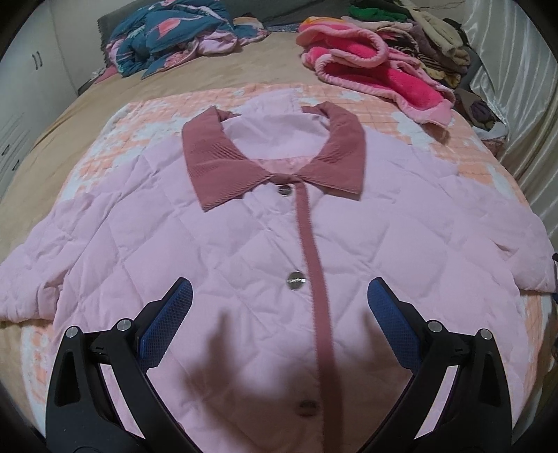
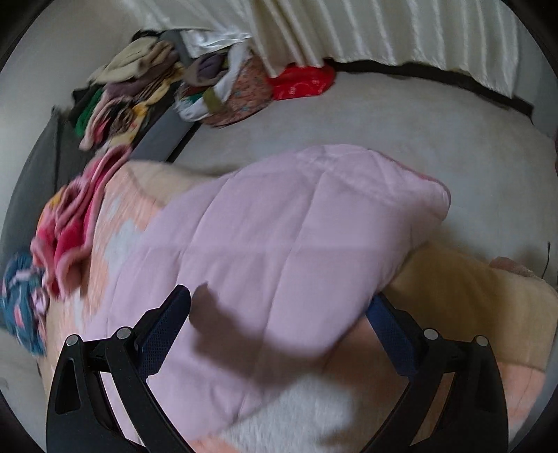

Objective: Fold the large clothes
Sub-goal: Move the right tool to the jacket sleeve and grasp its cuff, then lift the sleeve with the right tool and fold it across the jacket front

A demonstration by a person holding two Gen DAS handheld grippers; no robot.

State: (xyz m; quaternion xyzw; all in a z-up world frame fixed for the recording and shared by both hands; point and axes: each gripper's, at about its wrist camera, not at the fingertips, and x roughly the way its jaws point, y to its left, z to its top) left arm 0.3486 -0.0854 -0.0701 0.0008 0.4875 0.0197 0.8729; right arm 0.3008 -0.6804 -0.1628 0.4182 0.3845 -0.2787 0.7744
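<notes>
Both tongs are standing wide open and gripping nothing.

From the left wrist, the left gripper [image 1: 279, 296] is hovering over the chest of the pink quilted jacket [image 1: 216, 237], its blue pads [image 1: 167, 327] spread well apart on either side of the darker pink placket [image 1: 314, 271]. Whether the pads are brushing the fabric I cannot tell. The jacket is lying face up and buttoned on a peach checked blanket [image 1: 115, 146] across the bed, collar [image 1: 272, 156] opened flat, sleeves spread to both sides. A fluffy hot-pink garment [image 1: 376, 73] and a teal floral bundle [image 1: 174, 31] are sitting well beyond it.

From the right wrist, which is blurred, the right gripper [image 2: 279, 299] is facing one of the jacket's sleeves [image 2: 296, 226], which is reaching toward the bed's edge with pale floor beyond. Its jaws are spread just as wide, the right one sitting at the sleeve's lower edge; contact is unclear.

As I judge it, folding is only beginning: the jacket is laid out and smoothed, no fold is made, and the sleeves and body are all left to do.
</notes>
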